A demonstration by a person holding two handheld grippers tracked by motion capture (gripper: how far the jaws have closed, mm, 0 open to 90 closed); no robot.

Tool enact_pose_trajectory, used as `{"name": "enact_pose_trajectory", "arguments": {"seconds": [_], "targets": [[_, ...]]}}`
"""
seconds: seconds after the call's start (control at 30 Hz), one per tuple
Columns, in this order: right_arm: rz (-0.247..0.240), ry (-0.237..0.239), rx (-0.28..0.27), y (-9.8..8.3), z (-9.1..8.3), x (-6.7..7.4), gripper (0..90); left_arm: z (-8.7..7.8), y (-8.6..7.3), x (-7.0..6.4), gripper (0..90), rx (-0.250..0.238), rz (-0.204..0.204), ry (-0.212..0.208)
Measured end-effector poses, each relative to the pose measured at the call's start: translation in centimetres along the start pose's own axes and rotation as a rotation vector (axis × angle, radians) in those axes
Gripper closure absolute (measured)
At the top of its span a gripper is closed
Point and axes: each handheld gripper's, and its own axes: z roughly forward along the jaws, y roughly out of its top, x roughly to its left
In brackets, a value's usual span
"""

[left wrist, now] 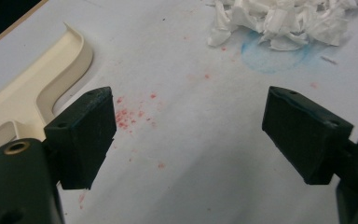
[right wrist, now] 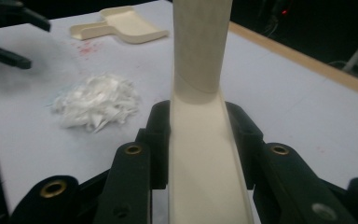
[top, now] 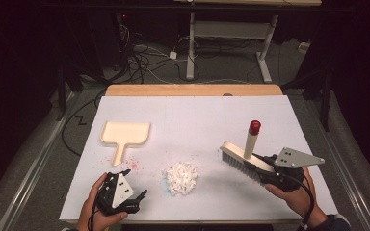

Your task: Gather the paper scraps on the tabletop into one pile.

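At far left we see the dustpan (top: 125,133) lying flat on the table (top: 197,115). Near it our left gripper (top: 134,188) hovers low, jaws spread wide. The paper scraps (top: 181,177) sit piled in the middle. At right our right gripper (top: 265,166) pinches the brush (top: 243,156), raised and tilted above the table.

1. My right gripper (right wrist: 200,140) view chops the brush (right wrist: 200,70) handle off at the top edge, so its red cap isn't there, and the bristles are out of sight too.
2. In my left gripper (left wrist: 186,135) view the dustpan (left wrist: 42,88) runs off the left edge; I only get a bit of rim and handle.
3. Same view, the pile of white paper shreds (left wrist: 284,21) is cut by the top edge.
4. From the high view, my right gripper's jaws are tucked under its grey plate (top: 296,158), so the grip isn't readable there.
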Motion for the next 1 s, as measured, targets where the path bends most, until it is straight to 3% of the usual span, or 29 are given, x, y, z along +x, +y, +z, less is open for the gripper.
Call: {"name": "enact_pose_trajectory", "arguments": {"seconds": [0.13, 0.27, 0.4, 0.53, 0.63, 0.7, 0.77, 0.83, 0.9, 1.0], "targets": [[0.002, 0.069, 0.022, -0.7, -1.1, 0.1, 68.2, -0.1, -0.1, 0.0, 16.7, -0.001, -0.003, 0.002], [-0.045, 0.121, 0.064, -1.4, -2.2, 0.6, 68.2, -0.1, -0.1, 0.1, 16.7, 0.002, -0.002, 0.001], [-0.028, 0.153, 0.114, -2.3, -2.5, 0.2, 68.2, -0.1, -0.1, 0.1, 16.7, 0.003, -0.006, -0.002], [-0.055, 0.182, 0.164, -2.8, -2.6, -0.8, 68.0, 0.0, -0.2, 0.2, 16.7, 0.001, -0.021, -0.011], [-0.023, 0.193, 0.184, -2.9, -2.5, -2.0, 67.9, 0.2, -0.2, 0.2, 16.7, 0.009, -0.018, -0.014], [-0.022, 0.168, 0.205, -3.0, -2.0, -2.6, 67.9, 0.2, -0.1, 0.2, 16.7, 0.010, -0.014, -0.016], [-0.013, 0.184, 0.223, -3.1, -1.5, -3.3, 67.8, 0.2, -0.1, 0.1, 16.7, 0.008, -0.014, -0.016], [-0.016, 0.191, 0.236, -3.0, -0.9, -4.0, 67.7, 0.1, -0.1, 0.1, 16.7, 0.005, -0.021, -0.014], [-0.064, 0.182, 0.265, -2.5, -0.7, -4.7, 66.5, 0.1, 0.0, 0.1, 16.6, 0.002, -0.032, -0.014], [-0.051, 0.218, 0.285, -2.0, 0.0, -6.1, 65.1, 0.0, 0.0, 0.0, 16.7, 0.008, -0.021, -0.014]]}}
